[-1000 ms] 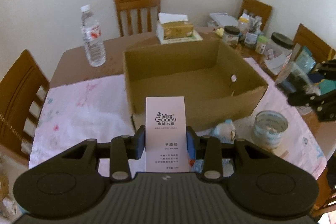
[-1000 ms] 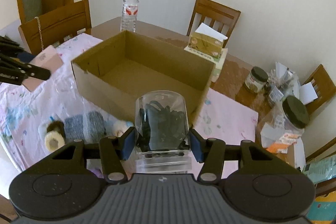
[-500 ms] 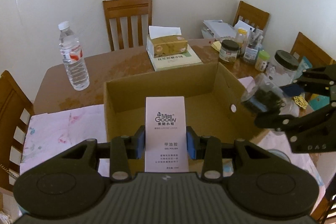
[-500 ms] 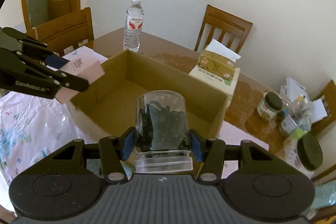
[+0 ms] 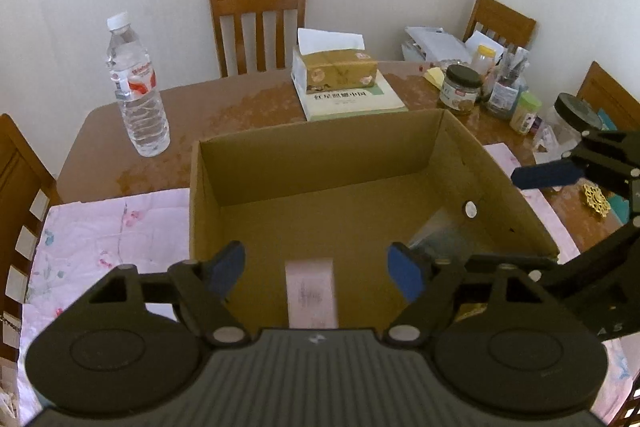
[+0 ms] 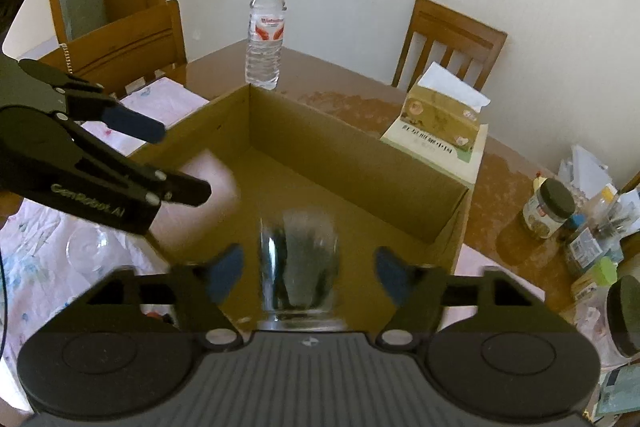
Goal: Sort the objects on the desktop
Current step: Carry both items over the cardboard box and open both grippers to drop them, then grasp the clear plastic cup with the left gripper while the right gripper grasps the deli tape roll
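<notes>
Both grippers hang over one cardboard box. The left gripper is spread wide with nothing between its pads; one pink carton shows blurred below it inside the box. The right gripper gapes too, one clear jar blurred between its fingers, untouched. One water bottle stands at ten o'clock.
</notes>
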The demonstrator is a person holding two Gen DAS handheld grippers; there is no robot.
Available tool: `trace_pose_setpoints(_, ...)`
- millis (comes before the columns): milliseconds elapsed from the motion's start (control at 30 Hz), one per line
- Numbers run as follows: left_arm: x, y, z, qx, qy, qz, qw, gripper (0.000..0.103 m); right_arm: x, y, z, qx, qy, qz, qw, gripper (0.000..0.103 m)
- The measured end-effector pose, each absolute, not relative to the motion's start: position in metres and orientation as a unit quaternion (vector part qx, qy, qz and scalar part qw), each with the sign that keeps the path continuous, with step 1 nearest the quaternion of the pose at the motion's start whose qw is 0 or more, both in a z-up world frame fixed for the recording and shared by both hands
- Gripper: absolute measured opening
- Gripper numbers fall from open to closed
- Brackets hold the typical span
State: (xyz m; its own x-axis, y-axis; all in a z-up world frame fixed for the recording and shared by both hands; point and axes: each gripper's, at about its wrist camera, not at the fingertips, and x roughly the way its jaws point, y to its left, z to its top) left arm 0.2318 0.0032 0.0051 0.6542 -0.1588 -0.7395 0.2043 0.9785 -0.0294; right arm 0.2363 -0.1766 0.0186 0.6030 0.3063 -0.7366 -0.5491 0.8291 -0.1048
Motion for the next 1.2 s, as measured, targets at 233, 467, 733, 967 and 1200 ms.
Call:
trace_pose_setpoints(233, 0.222, 0.008, 0.013, 0.031, 0.406, -0.104, 0.907, 0.088, 0.226, -0.179, 0.025, -0.155, 0.371, 0.242, 0.883, 0.088)
trace_pose_setpoints(467, 0.193, 0.016, 0.024, 0.049, 0.394, -0.107, 0.912, 0.092, 0.203, -0.18, 0.032, -0.145, 0.363, 0.248, 0.886, 0.092)
trace_pose_setpoints(733, 0.158, 0.029, 0.019, 0.04, 0.397, -0.105, 0.911, 0.093, 0.17, -0.174, 0.034, -0.142, 0.358, 0.244, 0.89, 0.097)
trace_pose_setpoints(967, 0.132, 0.035, 0.006, 0.044, 0.383, -0.1, 0.917, 0.094, 0.143, -0.173, 0.027, -0.143, 0.359, 0.229, 0.894, 0.099)
trace_pose_setpoints(1200, 0.118, 0.038, -0.01, 0.047, 0.389, -0.093, 0.915, 0.095, 0.121, -0.178, 0.013, -0.13, 0.375, 0.206, 0.894, 0.099)
